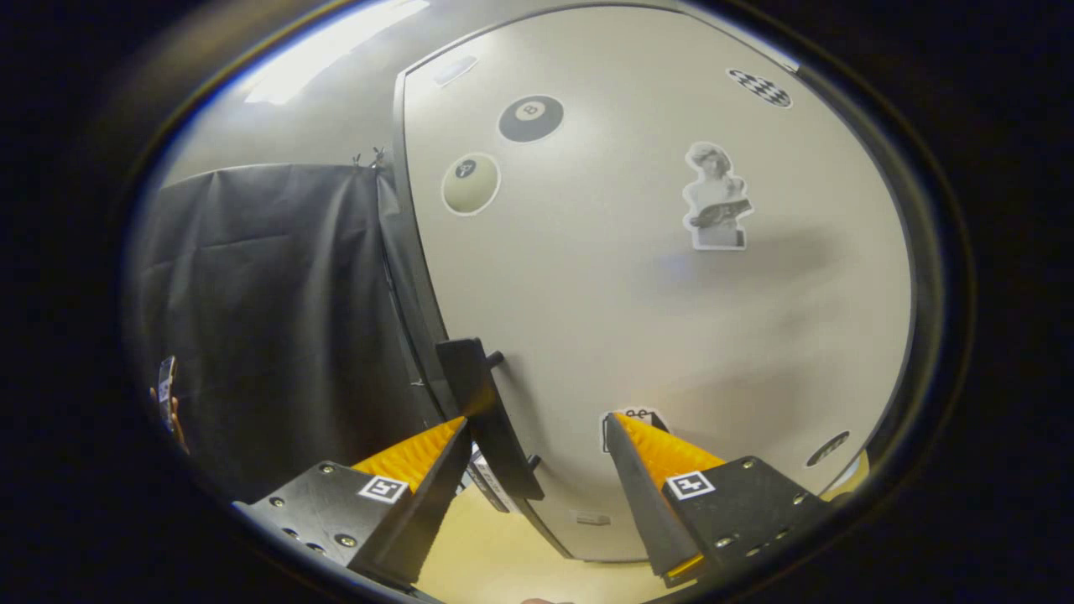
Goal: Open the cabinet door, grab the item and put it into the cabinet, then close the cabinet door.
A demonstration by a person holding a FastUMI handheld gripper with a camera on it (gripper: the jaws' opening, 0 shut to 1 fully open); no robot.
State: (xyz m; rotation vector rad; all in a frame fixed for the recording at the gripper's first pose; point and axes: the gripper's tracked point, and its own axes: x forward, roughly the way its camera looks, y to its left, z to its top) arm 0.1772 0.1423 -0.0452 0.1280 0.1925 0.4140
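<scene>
Door (638, 277) pale, stickered, dark handle (487, 415) between parted tongs (537, 432).

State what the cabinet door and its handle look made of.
Cabinet door: likely painted or laminated board, smooth off-white satin face with soft glare and stickers lying flat. Handle: dark bar on two studs, probably metal or plastic, matte. The tongs stand open around it.
</scene>
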